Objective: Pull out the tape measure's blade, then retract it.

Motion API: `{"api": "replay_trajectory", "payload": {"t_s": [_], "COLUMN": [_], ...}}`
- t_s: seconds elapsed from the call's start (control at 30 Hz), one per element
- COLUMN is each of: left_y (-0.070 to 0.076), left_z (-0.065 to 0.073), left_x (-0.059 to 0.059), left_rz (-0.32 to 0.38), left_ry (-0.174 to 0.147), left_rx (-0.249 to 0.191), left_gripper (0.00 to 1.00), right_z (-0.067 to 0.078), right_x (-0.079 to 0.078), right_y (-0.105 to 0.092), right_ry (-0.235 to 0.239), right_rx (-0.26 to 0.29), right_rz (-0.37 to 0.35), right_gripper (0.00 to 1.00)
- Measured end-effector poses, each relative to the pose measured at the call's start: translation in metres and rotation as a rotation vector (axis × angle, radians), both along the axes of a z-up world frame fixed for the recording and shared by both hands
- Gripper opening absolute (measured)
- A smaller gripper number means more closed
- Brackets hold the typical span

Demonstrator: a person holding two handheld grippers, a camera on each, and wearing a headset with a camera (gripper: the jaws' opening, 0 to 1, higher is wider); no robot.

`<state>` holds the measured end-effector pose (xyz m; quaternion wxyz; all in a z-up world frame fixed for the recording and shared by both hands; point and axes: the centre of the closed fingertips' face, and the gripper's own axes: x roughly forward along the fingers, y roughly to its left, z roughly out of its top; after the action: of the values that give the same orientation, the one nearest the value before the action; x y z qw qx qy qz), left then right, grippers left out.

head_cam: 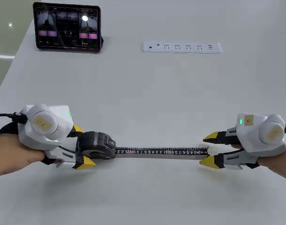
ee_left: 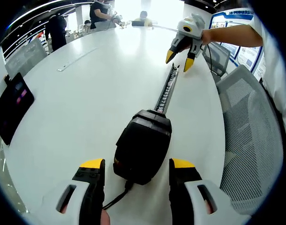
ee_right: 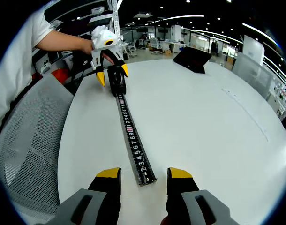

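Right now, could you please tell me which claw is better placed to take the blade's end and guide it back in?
Likely the right claw: it sits open with the free end of the blade lying between its tips, while the left claw flanks the case at the far end.

The left hand (head_cam: 9, 154) grips the left tool (head_cam: 83, 145) low over the surface at the near left, pointing right. Its jaws stand wide on either side of the tape measure case (ee_left: 143, 145); whether they press on it is unclear. The right hand (head_cam: 281, 164) holds the right tool (head_cam: 210, 149) at the near right, pointing left at the other tool. Its jaws are parted, with the blade (ee_right: 133, 145) end lying between them untouched. Both forearms reach in from the sides.
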<state>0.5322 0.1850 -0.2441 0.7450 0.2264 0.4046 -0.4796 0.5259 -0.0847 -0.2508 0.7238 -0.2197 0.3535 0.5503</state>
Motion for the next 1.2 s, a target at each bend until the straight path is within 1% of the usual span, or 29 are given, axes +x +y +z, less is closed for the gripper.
{"api": "replay_trajectory", "payload": {"t_s": [0.03, 0.1, 0.13, 0.23, 0.3, 0.37, 0.43, 0.5, 0.57, 0.63, 0.67, 0.73, 0.93, 0.97, 1.03, 1.1, 1.2], "left_y": [0.0, -0.002, -0.002, -0.001, -0.002, -0.002, -0.003, -0.004, -0.006, -0.007, -0.007, -0.004, 0.002, 0.003, 0.006, 0.008, 0.012], "left_z": [0.001, 0.004, 0.005, 0.007, 0.01, 0.012, 0.014, 0.017, 0.021, 0.022, 0.023, 0.023, 0.026, 0.026, 0.027, 0.028, 0.03], "left_x": [0.0, -0.001, -0.001, -0.001, 0.0, -0.001, -0.001, -0.001, -0.003, -0.004, -0.004, -0.005, -0.009, -0.011, -0.011, -0.012, -0.015], "left_rz": [0.007, 0.025, 0.032, 0.05, 0.064, 0.072, 0.082, 0.092, 0.1, 0.108, 0.11, 0.121, 0.162, 0.167, 0.175, 0.199, 0.218], "left_ry": [-0.001, 0.002, 0.003, -0.008, -0.022, -0.025, -0.037, -0.046, -0.049, -0.058, -0.062, -0.062, -0.063, -0.066, -0.088, -0.083, -0.094], "left_rx": [-0.005, -0.036, -0.038, -0.049, -0.067, -0.073, -0.081, -0.096, -0.121, -0.134, -0.14, -0.141, -0.172, -0.172, -0.163, -0.179, -0.184], "left_gripper": [0.53, 0.57, 0.58, 0.61, 0.63, 0.66, 0.68, 0.71, 0.73, 0.74, 0.75, 0.76, 0.8, 0.8, 0.8, 0.8, 0.81], "right_z": [0.001, 0.004, 0.004, 0.009, 0.011, 0.013, 0.015, 0.015, 0.016, 0.015, 0.015, 0.017, 0.018, 0.019, 0.022, 0.024, 0.024], "right_x": [0.0, -0.001, -0.001, -0.002, -0.002, -0.002, -0.002, -0.003, -0.004, -0.005, -0.005, -0.006, -0.009, -0.009, -0.011, -0.013, -0.016], "right_y": [0.001, 0.003, 0.003, 0.004, 0.005, 0.006, 0.006, 0.006, 0.006, 0.004, 0.004, 0.005, 0.003, 0.003, 0.004, 0.004, 0.002], "right_ry": [0.003, 0.011, 0.01, -0.005, -0.016, -0.024, -0.029, -0.038, -0.036, -0.044, -0.041, -0.04, -0.048, -0.051, -0.051, -0.061, -0.069], "right_rx": [0.005, 0.018, 0.018, 0.027, 0.036, 0.04, 0.043, 0.036, 0.037, 0.028, 0.031, 0.04, 0.043, 0.044, 0.051, 0.047, 0.04], "right_rz": [-0.009, -0.026, -0.03, -0.042, -0.054, -0.064, -0.073, -0.087, -0.096, -0.099, -0.101, -0.114, -0.138, -0.145, -0.153, -0.162, -0.171], "right_gripper": [0.38, 0.4, 0.41, 0.44, 0.48, 0.51, 0.52, 0.56, 0.58, 0.6, 0.61, 0.62, 0.67, 0.68, 0.69, 0.7, 0.72]}}
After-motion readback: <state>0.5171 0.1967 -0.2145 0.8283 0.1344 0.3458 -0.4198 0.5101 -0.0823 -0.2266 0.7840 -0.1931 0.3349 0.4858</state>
